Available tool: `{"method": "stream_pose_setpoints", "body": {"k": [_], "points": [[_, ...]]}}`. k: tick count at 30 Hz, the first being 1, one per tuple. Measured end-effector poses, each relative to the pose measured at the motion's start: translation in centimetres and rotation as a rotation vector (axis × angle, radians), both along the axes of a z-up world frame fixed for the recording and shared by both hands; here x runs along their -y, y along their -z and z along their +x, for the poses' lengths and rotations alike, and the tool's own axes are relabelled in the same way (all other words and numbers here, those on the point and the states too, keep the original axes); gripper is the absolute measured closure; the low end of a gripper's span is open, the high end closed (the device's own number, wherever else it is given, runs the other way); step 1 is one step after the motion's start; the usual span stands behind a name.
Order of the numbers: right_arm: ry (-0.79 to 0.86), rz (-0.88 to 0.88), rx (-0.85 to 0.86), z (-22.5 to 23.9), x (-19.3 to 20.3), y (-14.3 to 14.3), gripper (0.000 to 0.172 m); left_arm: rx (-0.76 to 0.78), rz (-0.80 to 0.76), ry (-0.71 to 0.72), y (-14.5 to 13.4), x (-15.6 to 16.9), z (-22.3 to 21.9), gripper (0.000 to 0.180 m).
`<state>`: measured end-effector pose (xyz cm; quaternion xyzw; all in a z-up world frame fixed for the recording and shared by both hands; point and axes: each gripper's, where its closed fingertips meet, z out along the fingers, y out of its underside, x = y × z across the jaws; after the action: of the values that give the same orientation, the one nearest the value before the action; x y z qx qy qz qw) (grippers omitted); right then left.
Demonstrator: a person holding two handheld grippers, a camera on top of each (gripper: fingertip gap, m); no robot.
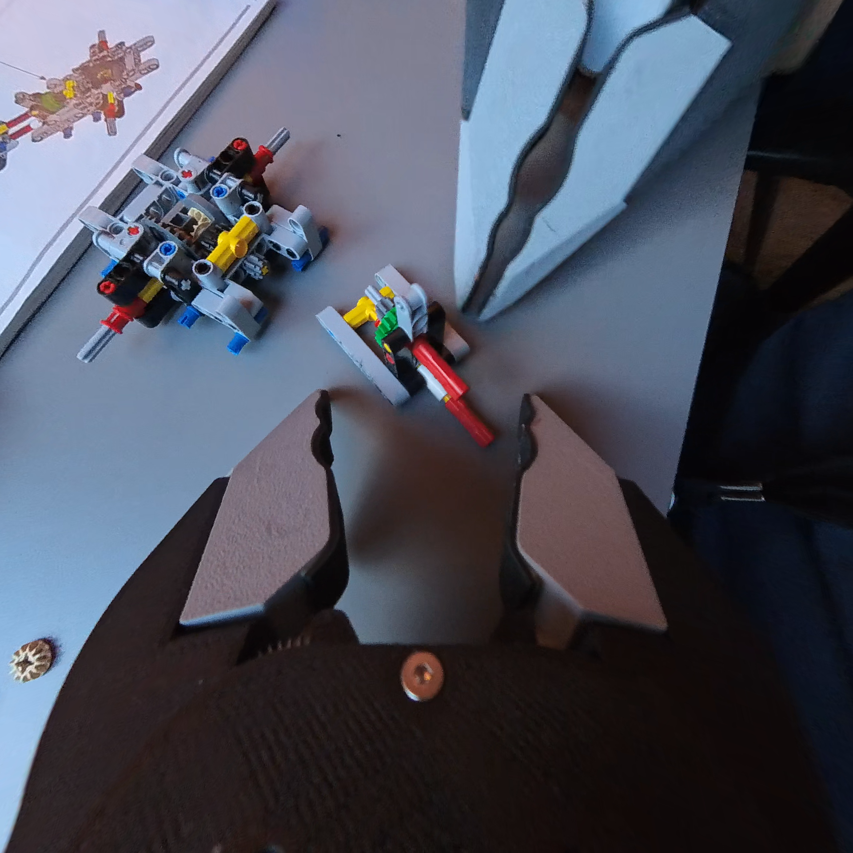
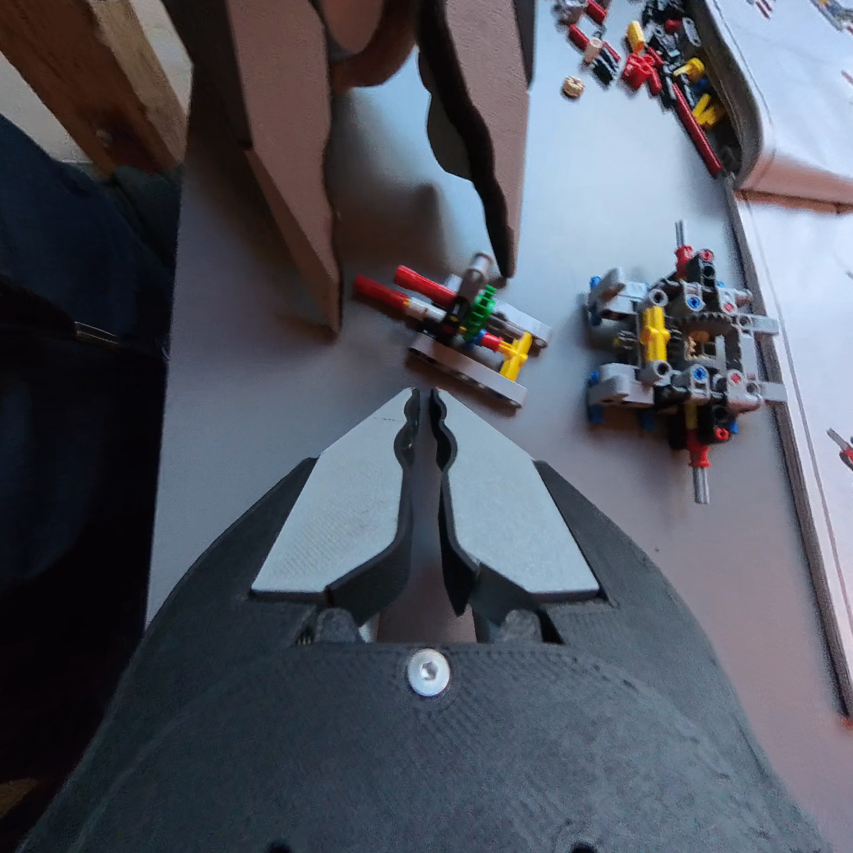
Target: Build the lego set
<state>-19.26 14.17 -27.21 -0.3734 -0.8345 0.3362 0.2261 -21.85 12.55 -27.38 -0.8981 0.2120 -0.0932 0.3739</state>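
A small brick assembly [image 1: 401, 337] with two grey beams, a green gear, a yellow connector and red axles lies on the grey table [image 1: 406, 138]. My left gripper [image 1: 424, 406] is open just short of it. The red axle's end [image 1: 477, 427] lies between its spread fingertips, and neither pad presses on it. My right gripper [image 2: 424, 397] is shut with nothing between its pads, its tips close to the assembly's near grey beam [image 2: 466, 383]. It also shows in the left wrist view [image 1: 471, 309], shut, beside the assembly. In the right wrist view the left gripper [image 2: 417, 295] straddles the assembly's [image 2: 466, 332] red-axle end.
A larger grey, black and yellow brick assembly [image 1: 198, 244] [image 2: 678, 351] lies beside an open instruction booklet [image 1: 69, 92] [image 2: 807, 277]. A tray of loose parts [image 2: 669, 60] stands farther off. A tan gear [image 1: 30, 660] [image 2: 573, 86] lies loose. The table edge [image 2: 166, 415] borders a person's dark clothing. There is about 4 centimetres between the tips of the two grippers.
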Motion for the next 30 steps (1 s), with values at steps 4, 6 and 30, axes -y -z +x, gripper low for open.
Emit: {"method": "stream_pose_setpoints", "body": {"k": [4,6,30], "points": [[-0.065,-0.015,0.006,0.4,1.8,-0.1,0.162,0.0,0.005,-0.002,-0.1,-0.4,0.4,0.111],[-0.05,0.002,-0.025,0.3,1.5,-0.3,0.164,0.003,0.01,0.01,-0.2,-0.5,0.4,0.129],[0.169,-0.065,0.038,-0.4,-0.5,-0.1,0.124,-0.089,0.039,0.44,-0.4,-1.4,-0.7,0.117]]}}
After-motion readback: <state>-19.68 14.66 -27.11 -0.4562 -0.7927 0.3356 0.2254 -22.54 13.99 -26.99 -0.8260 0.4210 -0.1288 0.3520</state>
